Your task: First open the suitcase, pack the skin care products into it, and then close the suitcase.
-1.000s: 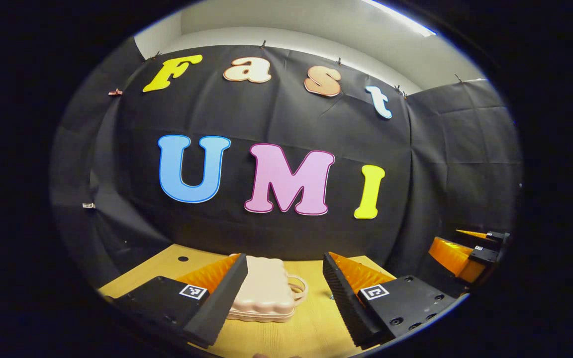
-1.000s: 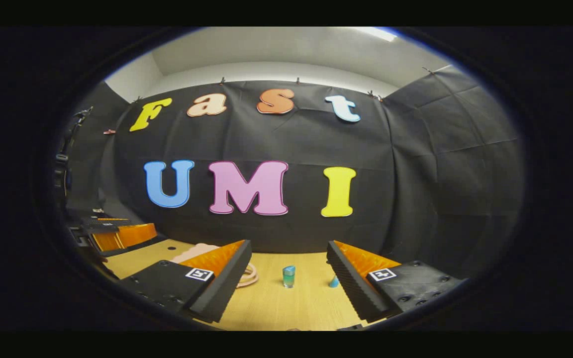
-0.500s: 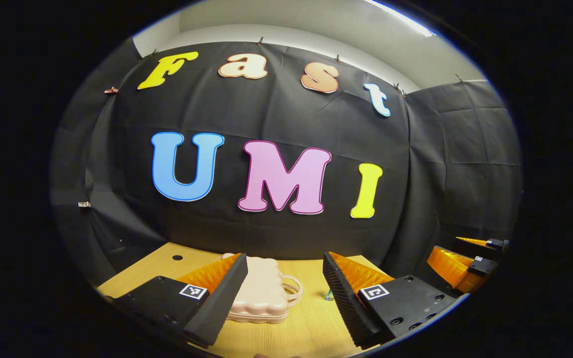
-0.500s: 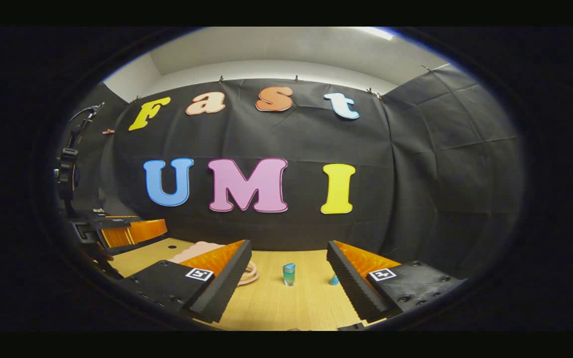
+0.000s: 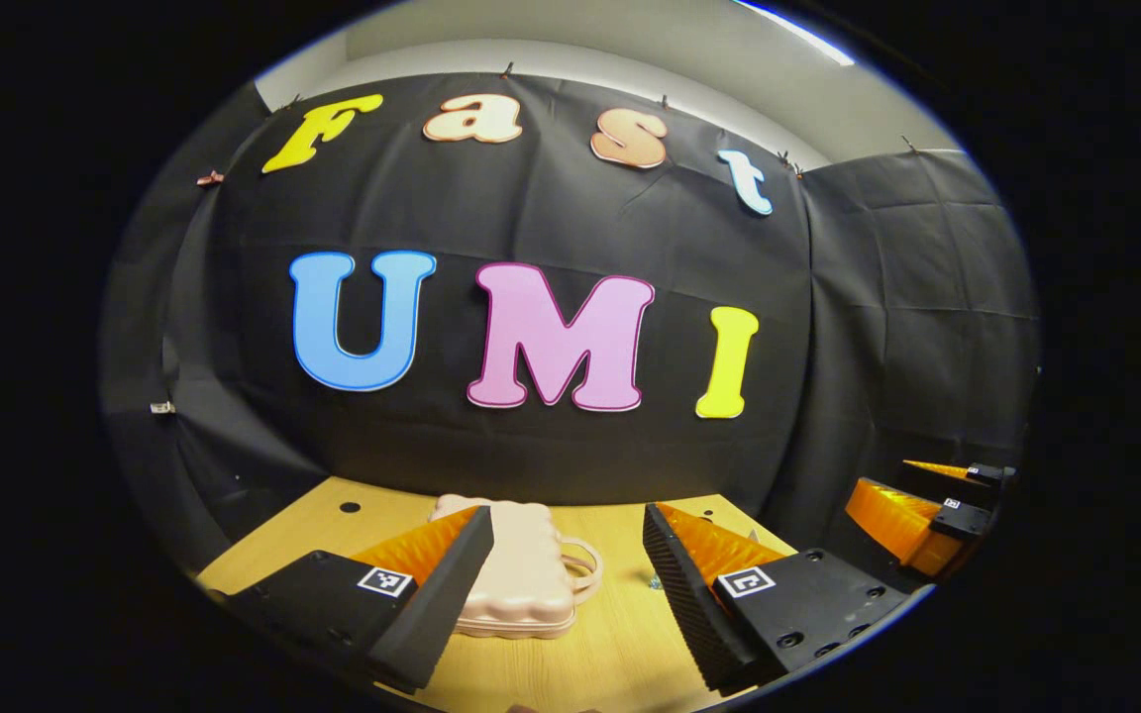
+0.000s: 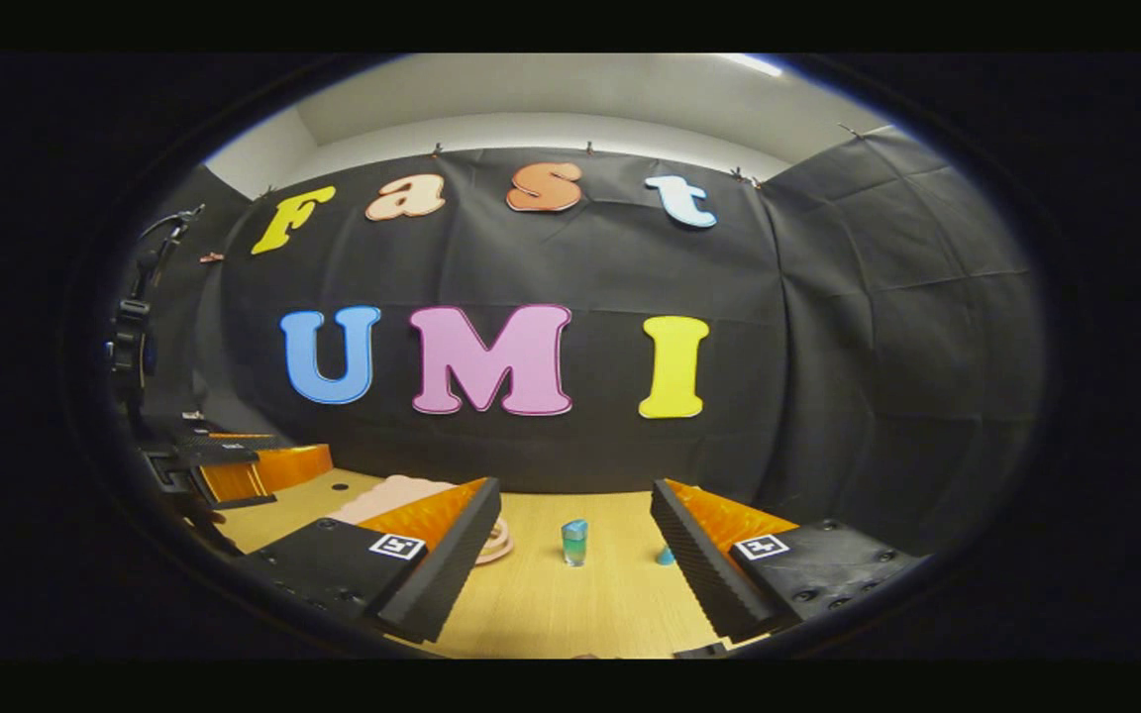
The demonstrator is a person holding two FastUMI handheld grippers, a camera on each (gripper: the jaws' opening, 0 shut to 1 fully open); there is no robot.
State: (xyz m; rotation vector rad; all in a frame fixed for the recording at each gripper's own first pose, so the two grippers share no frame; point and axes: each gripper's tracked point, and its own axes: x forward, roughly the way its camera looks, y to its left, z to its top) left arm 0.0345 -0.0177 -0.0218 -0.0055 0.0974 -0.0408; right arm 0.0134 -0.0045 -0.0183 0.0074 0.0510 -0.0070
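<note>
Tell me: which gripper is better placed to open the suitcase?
Left. The closed suitcase lies straight ahead between the open left gripper fingers; the right gripper faces the small bottle, suitcase off to its side.

Ahead of the left gripper, whose fingers stand wide apart, the closed suitcase lies flat on the table, with bare wood to its right. Before the right gripper, also spread wide, a small bottle stands upright in the gap and a little blue cone just beside the right finger; bare wood lies between them
</note>
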